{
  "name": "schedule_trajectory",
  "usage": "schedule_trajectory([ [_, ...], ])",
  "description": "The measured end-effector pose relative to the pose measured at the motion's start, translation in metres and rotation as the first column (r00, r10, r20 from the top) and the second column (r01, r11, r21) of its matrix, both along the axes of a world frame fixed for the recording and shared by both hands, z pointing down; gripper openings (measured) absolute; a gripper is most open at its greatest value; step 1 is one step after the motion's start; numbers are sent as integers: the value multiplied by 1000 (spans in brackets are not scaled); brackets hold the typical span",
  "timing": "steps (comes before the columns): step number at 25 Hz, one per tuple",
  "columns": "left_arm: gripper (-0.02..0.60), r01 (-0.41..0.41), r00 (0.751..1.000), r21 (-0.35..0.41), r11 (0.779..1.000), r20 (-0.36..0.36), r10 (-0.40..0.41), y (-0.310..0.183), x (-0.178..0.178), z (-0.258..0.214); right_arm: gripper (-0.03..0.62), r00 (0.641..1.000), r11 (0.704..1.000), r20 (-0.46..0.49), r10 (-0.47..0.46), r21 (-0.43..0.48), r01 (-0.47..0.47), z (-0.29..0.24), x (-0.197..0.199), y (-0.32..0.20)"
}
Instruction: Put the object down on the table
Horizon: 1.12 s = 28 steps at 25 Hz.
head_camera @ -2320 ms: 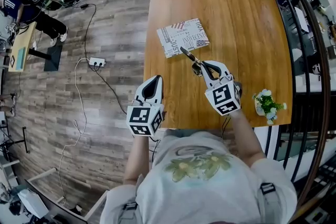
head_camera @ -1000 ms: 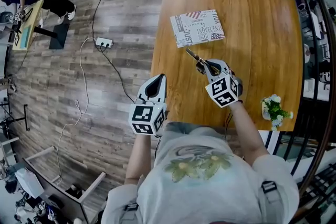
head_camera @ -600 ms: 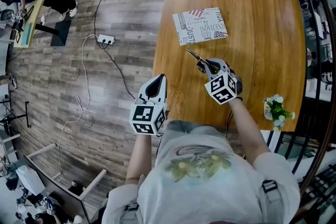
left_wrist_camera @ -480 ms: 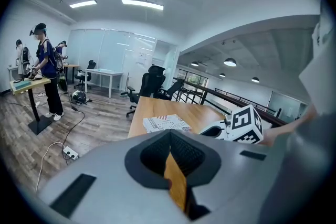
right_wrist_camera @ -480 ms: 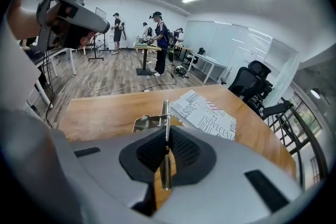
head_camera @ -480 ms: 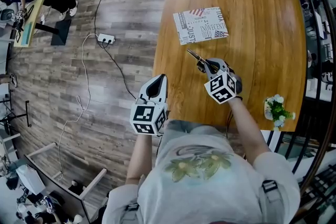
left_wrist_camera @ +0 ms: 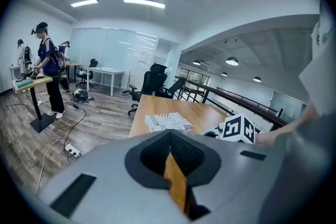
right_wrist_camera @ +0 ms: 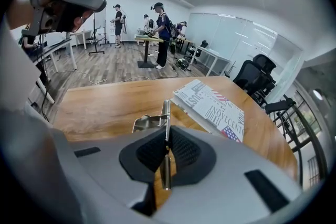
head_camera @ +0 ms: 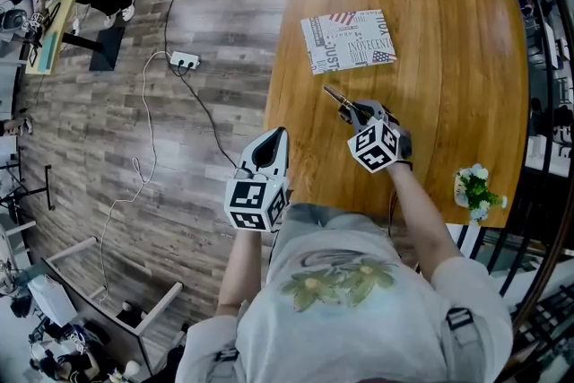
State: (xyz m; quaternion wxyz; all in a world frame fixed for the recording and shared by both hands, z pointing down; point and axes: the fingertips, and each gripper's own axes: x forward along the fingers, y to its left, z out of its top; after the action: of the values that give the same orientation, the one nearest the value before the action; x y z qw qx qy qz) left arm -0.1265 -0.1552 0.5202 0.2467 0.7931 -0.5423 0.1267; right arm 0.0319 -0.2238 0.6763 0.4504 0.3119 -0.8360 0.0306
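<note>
My right gripper point(head_camera: 357, 114) is shut on a thin metal tool point(head_camera: 338, 99) that sticks out forward from its jaws over the wooden table point(head_camera: 448, 58). In the right gripper view the tool point(right_wrist_camera: 164, 118) is a narrow steel strip with a folded metal part, clamped edge-on between the pads of the right gripper point(right_wrist_camera: 166, 152). Whether the tool touches the table I cannot tell. My left gripper point(head_camera: 273, 137) hangs off the table's near left corner, above the floor. It is shut with nothing in it, seen also in the left gripper point(left_wrist_camera: 170, 150) view.
A flat box with newspaper print point(head_camera: 348, 40) lies on the table just beyond the tool. A small potted plant point(head_camera: 475, 190) stands at the near right edge. A black railing point(head_camera: 538, 103) runs along the right. A power strip point(head_camera: 186, 61) and cables lie on the floor at left.
The head view has drifted a little, so the table sits further right in the picture. The right gripper keeps its hold on the tool near the box. The left gripper has stayed put.
</note>
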Motion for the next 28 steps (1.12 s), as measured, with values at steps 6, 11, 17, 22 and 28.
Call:
schedule_trajectory([
  [6,14,8,1000,-8,1000,-3,-8,1,-2,3,11,999,1000,-32,1,-9,-1,16,0,1],
  [11,14,9,1000,-12,1000,-6,-9,0,-2,5,12,998,1000,-62,0,2,1,26,1,1],
  [17,14,7,1000,-19,1000,-9,-7,2,-1,5,12,996,1000,-84,1,-3,-1,32,1,4],
  [22,14,2,1000,-20,1000,-10,-2,5,1,5,12,994,1000,-106,-12,-2,12,36,0,9],
  [28,14,2,1000,-22,1000,-10,-2,4,1,6,14,994,1000,-110,-11,12,12,37,-1,8],
])
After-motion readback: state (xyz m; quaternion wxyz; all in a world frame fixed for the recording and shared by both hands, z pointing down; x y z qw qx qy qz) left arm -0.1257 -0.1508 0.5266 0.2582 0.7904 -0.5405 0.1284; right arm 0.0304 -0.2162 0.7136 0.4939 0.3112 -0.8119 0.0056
